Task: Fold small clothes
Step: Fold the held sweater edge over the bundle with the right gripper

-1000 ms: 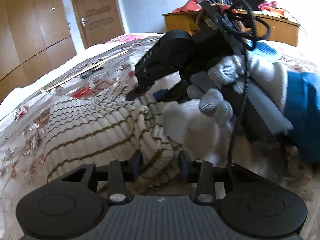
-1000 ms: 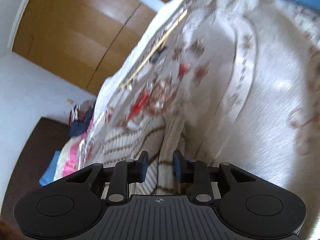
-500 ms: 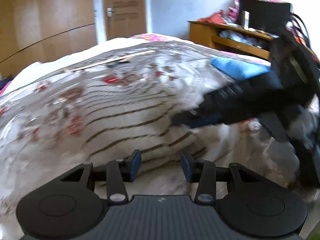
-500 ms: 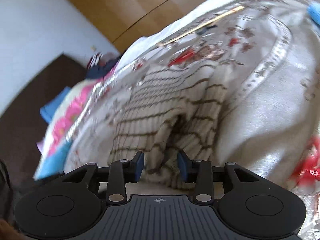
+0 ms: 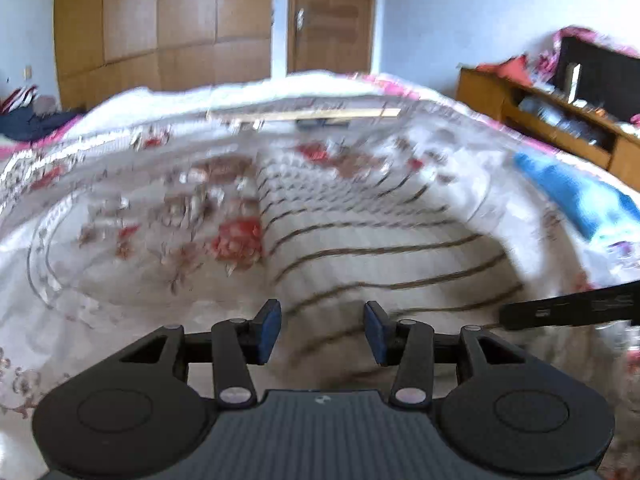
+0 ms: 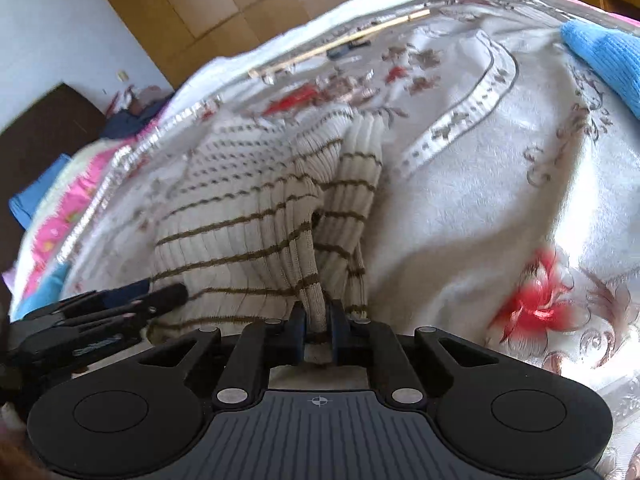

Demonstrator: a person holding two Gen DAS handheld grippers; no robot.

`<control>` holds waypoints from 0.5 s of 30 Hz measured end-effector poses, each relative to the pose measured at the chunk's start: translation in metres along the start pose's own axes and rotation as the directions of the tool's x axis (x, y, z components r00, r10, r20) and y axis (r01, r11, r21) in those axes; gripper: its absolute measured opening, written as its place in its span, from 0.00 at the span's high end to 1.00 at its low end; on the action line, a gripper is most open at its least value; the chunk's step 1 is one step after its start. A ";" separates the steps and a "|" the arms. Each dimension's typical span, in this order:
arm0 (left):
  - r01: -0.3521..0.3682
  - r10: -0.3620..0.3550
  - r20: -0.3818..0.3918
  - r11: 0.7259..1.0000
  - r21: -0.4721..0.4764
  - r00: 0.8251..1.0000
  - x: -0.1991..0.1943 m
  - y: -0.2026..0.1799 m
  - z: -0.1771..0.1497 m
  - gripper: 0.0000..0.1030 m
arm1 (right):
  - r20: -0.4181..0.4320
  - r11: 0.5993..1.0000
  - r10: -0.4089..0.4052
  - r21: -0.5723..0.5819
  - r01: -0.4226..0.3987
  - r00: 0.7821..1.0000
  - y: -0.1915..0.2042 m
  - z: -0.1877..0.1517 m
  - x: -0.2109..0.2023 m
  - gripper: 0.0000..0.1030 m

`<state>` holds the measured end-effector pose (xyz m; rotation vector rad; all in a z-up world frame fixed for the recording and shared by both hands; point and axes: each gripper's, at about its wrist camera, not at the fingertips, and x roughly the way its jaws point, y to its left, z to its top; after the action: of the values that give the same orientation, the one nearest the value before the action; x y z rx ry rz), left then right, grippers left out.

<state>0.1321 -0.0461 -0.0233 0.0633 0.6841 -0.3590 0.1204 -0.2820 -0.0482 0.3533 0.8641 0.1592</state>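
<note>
A cream ribbed sweater [image 6: 248,208] with thin brown stripes lies on the flowered bedspread [image 6: 500,200]. One part is folded over, forming a raised ridge. My right gripper [image 6: 318,320] has its jaws closing, and the pads pinch that ridge at the sweater's near edge. In the left wrist view the sweater [image 5: 380,240] lies blurred ahead. My left gripper [image 5: 322,320] hovers open over the sweater's near left edge with nothing pressed between its pads. Its black fingers [image 6: 160,298] show at the left of the right wrist view, beside the sweater.
A blue knitted cloth [image 6: 604,56] lies on the bed to the right. Near the bed's far edge are a long wooden stick [image 5: 304,114] and a small dark object. A wooden cabinet [image 5: 560,120] stands at the right. Wardrobe doors and a room door are behind.
My left gripper let go of the sweater fold it held and swung left, now open. My right gripper came to the sweater's near edge and closed on a raised fold.
</note>
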 end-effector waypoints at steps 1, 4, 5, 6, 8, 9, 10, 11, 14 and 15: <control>-0.001 0.000 -0.041 1.000 -0.005 0.999 0.010 0.002 -0.003 0.46 | -0.004 1.000 -0.008 -0.006 0.008 1.000 0.001 0.000 0.001 0.90; 0.008 -0.012 -0.086 0.999 -0.050 0.996 0.025 0.008 -0.014 0.43 | -0.009 0.999 0.018 0.041 -0.018 1.000 -0.004 0.003 -0.006 0.86; 0.013 -0.019 -0.080 0.997 -0.070 0.997 0.023 0.011 -0.016 0.43 | -0.006 0.998 0.029 0.056 -0.029 1.000 -0.005 0.004 -0.012 0.81; 0.017 -0.024 -0.076 0.996 -0.084 0.997 0.020 0.012 -0.015 0.43 | 0.004 0.998 0.027 0.059 -0.027 1.000 -0.003 0.006 -0.018 0.81; 0.019 -0.024 -0.058 0.996 -0.082 0.998 0.014 0.013 -0.015 0.43 | 0.045 0.999 0.016 0.044 -0.018 0.999 0.002 0.012 -0.031 0.81; 0.018 -0.021 -0.045 0.997 -0.073 0.999 0.011 0.013 -0.014 0.43 | 0.064 0.999 0.011 0.036 -0.013 0.998 0.006 0.017 -0.035 0.81; 0.018 -0.020 -0.031 0.997 -0.070 0.999 0.008 0.013 -0.013 0.43 | 0.088 1.000 0.007 0.027 -0.010 0.996 0.010 0.023 -0.037 0.80; 0.021 -0.022 -0.018 0.997 -0.076 1.000 0.005 0.013 -0.012 0.43 | 0.108 1.000 0.000 0.018 -0.002 0.994 0.013 0.030 -0.036 0.78; 0.031 -0.030 0.015 0.995 -0.100 0.999 0.002 0.016 -0.007 0.43 | 0.150 0.998 -0.053 -0.020 0.057 0.987 0.025 0.052 -0.024 0.76; 0.028 -0.025 0.023 0.994 -0.105 0.999 0.002 0.016 -0.004 0.43 | 0.162 0.997 -0.053 -0.044 0.061 0.985 0.030 0.058 -0.019 0.76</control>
<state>0.1368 -0.0309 -0.0281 -0.0497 0.6818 -0.3483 0.1529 -0.2731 0.0107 0.2911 0.7092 0.0969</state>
